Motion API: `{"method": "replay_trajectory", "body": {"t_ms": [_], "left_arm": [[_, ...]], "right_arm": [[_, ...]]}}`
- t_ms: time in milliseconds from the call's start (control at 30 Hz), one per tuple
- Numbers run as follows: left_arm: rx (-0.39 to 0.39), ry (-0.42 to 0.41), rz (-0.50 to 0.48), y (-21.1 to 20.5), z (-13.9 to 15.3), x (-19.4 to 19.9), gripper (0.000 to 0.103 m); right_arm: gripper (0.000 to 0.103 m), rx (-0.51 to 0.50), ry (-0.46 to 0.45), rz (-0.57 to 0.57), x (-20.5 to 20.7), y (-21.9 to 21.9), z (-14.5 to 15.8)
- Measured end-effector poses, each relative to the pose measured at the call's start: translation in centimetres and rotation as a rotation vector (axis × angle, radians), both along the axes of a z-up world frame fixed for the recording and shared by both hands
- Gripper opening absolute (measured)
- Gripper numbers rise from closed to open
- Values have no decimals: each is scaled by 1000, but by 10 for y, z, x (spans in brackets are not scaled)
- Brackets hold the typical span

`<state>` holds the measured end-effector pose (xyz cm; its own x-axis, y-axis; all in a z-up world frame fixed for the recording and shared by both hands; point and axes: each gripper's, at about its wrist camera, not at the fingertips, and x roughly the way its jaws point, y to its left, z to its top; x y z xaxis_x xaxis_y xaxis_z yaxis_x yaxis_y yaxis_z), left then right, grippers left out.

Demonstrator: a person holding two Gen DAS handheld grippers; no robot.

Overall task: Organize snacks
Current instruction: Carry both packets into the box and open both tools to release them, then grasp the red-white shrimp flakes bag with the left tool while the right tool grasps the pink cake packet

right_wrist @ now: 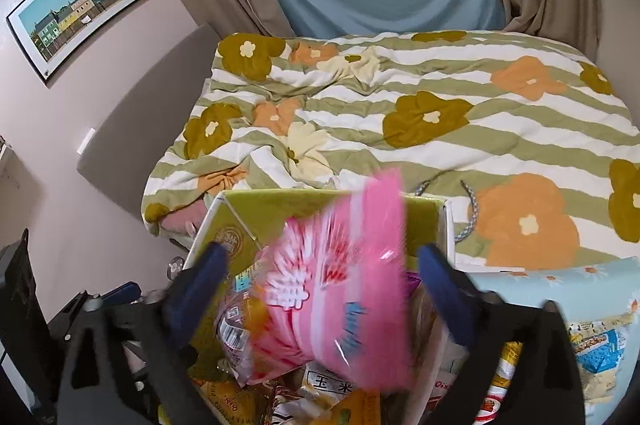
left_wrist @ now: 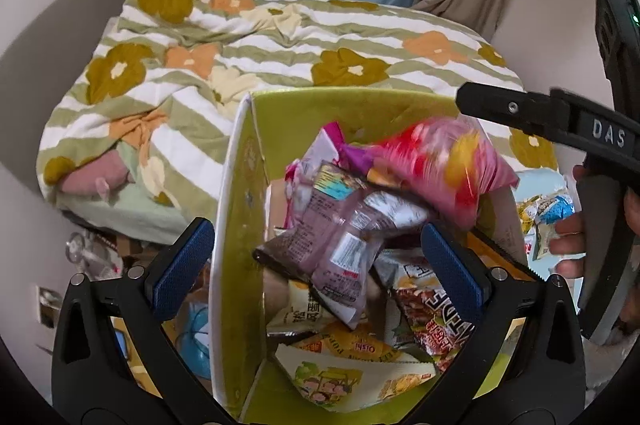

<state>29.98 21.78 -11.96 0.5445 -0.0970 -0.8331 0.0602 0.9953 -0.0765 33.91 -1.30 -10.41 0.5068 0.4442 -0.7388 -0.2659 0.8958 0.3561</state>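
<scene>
Step in hand: drop-off into the yellow-green box (left_wrist: 240,185). The pink snack bag (right_wrist: 332,305) is seen blurred between the fingers of the right claw (right_wrist: 324,293), over the box opening. The right claw is spread wide, its pads clear of the bag; the bag is judged released and falling, not pinched. In the left wrist view the same pink bag (left_wrist: 436,165) is seen above the pile, at the far right of the box interior, under the right claw's black finger (left_wrist: 520,109).

The left claw (left_wrist: 316,257) is spread too, one pad outside the box's near-left wall, the other inside over the packets; nothing is gripped. A purple-brown packet (left_wrist: 340,225) lies on top of the heap, other packets beneath.

More packets (right_wrist: 592,349) are seen outside the box at right, on a light-blue surface. The box sits against the bed with its flowered quilt (right_wrist: 400,113).

Next move, as judged: the right claw is to be pulled clear and taken to the loose packets at right.
</scene>
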Motion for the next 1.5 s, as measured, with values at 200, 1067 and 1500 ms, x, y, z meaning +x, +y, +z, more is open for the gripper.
{"method": "replay_trajectory", "body": {"t_ms": [200, 1067, 1500], "left_arm": [[-10, 12, 1, 1, -5, -8, 103], [-16, -123, -145, -102, 63, -58, 103], [15, -48, -188, -255, 25, -90, 103]], "right_arm": [[103, -53, -27, 11, -17, -2, -2], [103, -77, -149, -160, -125, -113, 88], [103, -106, -62, -262, -176, -245, 42]]}}
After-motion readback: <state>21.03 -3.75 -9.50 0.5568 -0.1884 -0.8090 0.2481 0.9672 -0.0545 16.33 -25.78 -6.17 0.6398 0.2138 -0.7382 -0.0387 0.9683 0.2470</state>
